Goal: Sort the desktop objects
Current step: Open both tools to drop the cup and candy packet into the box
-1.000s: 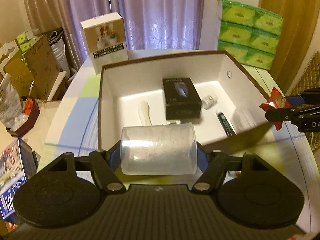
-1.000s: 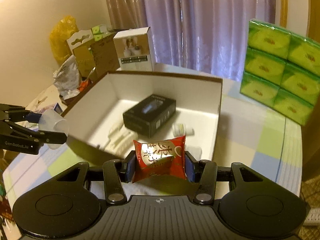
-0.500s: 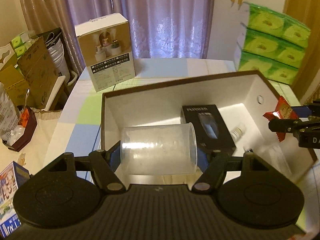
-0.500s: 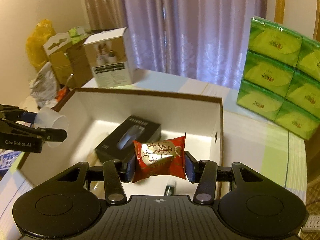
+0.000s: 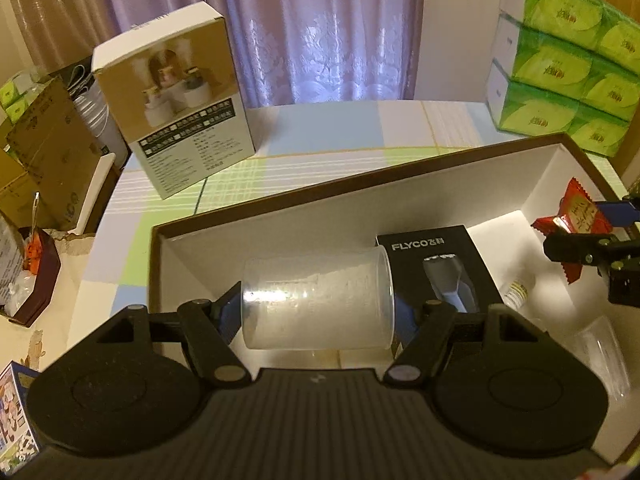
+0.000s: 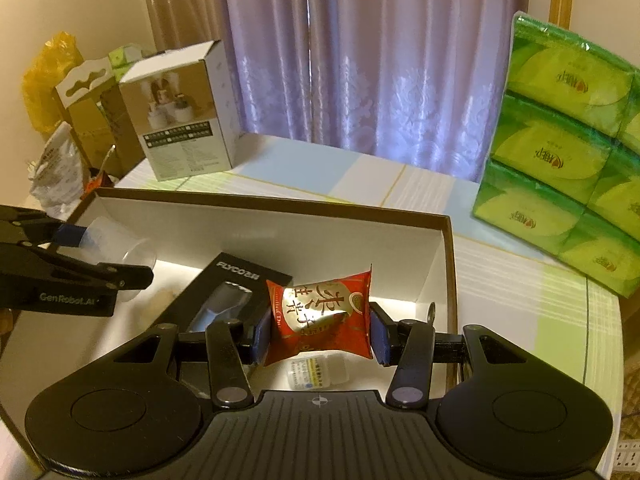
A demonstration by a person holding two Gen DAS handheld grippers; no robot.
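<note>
My left gripper [image 5: 318, 306] is shut on a clear plastic cup [image 5: 316, 304] lying sideways between its pads, held over the left part of the open white box [image 5: 280, 220]. My right gripper [image 6: 318, 330] is shut on a red snack packet [image 6: 320, 322], held over the box's right part [image 6: 436, 264]. In the box lie a black FLYCO carton [image 5: 436, 268], a small white bottle [image 6: 318, 372], and another clear cup [image 5: 600, 350]. From the right wrist view the left gripper [image 6: 132, 270] with its cup [image 6: 120, 248] hangs at the left. The packet [image 5: 576, 220] shows at the left wrist view's right edge.
A white product box [image 5: 176, 100] stands on the checked tablecloth [image 5: 340, 140] behind the open box. Stacked green tissue packs [image 6: 568, 184] sit at the back right. Cardboard boxes and bags [image 5: 44, 152] crowd the floor beyond the table's left edge.
Both grippers have moved forward and now hang over the inside of the box, each still holding its object. The box fills more of both views.
</note>
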